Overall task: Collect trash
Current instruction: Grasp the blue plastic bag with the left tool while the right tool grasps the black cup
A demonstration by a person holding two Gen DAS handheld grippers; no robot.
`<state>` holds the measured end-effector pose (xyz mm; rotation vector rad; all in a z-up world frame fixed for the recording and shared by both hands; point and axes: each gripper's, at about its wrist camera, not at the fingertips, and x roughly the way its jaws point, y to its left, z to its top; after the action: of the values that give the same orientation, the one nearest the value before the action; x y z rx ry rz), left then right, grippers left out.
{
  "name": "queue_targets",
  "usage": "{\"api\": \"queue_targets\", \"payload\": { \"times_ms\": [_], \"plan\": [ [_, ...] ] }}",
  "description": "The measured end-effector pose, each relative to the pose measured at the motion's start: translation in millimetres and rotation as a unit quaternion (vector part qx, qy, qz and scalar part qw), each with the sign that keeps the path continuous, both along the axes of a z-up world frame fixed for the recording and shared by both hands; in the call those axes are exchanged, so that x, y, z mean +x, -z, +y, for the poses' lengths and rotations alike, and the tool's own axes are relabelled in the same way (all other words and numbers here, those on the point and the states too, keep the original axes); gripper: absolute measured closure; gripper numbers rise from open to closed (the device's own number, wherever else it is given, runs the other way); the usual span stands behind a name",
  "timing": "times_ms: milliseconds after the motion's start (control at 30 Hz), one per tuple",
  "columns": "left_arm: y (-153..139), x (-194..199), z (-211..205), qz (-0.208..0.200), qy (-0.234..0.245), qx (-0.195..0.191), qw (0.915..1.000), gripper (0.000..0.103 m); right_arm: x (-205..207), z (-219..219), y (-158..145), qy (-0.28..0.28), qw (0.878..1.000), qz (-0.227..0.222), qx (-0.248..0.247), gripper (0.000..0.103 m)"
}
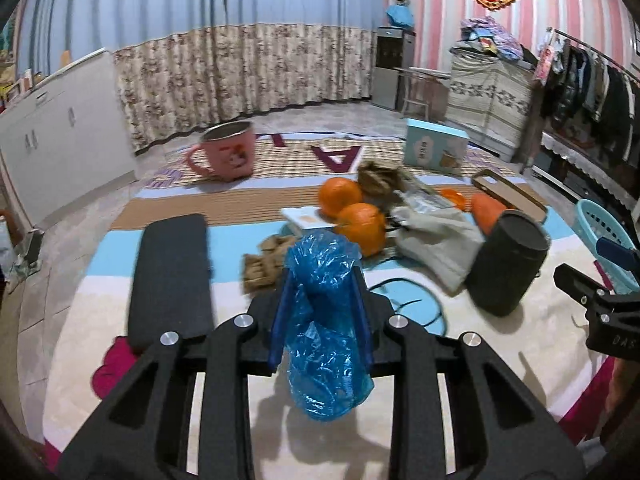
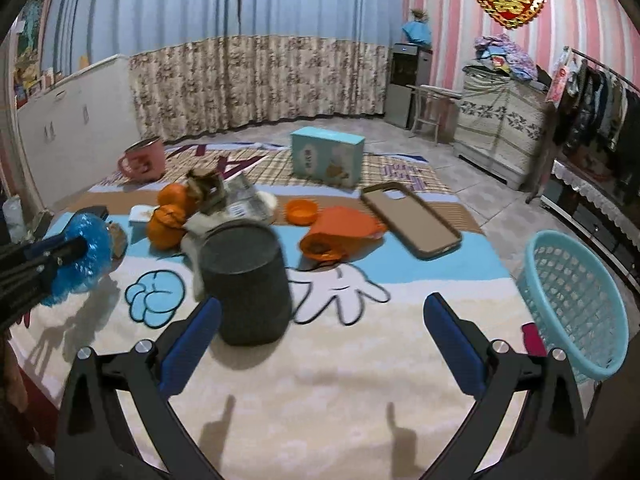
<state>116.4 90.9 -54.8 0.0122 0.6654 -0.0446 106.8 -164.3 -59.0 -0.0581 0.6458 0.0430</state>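
The left gripper point(image 1: 320, 312) has its blue-padded fingers point(image 1: 280, 320) closed on a crumpled blue plastic bag point(image 1: 324, 344), which bulges above and hangs below them over the cartoon-print blanket point(image 1: 100, 264). In the right wrist view the same bag point(image 2: 86, 252) shows at the left edge, raised off the blanket. The right gripper point(image 2: 322, 344) holds nothing; its fingers point(image 2: 192, 348) stand wide apart, the left one just beside a dark grey cylindrical container point(image 2: 248, 280). A light blue mesh basket point(image 2: 576, 304) sits at the blanket's right edge, well apart from the bag. Behind the container lie oranges point(image 2: 166, 220), crumpled paper scraps point(image 2: 236, 200), an orange bag point(image 2: 344, 228) and a phone case point(image 2: 412, 216).
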Motion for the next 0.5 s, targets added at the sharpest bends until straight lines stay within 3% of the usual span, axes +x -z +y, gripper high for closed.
{"api": "queue_targets", "payload": {
  "times_ms": [333, 500],
  "plan": [
    [3, -3, 28, -0.012, -0.013, -0.014, 0.9997, 0.076, 28, 22, 15, 0.009, 1.0, 0.024, -0.004, 0.004],
    [6, 2, 34, -0.01, -0.017, -0.023, 0.9995, 0.076, 34, 22, 15, 0.002, 0.999, 0.03, 0.019, 0.005]
  ]
}}
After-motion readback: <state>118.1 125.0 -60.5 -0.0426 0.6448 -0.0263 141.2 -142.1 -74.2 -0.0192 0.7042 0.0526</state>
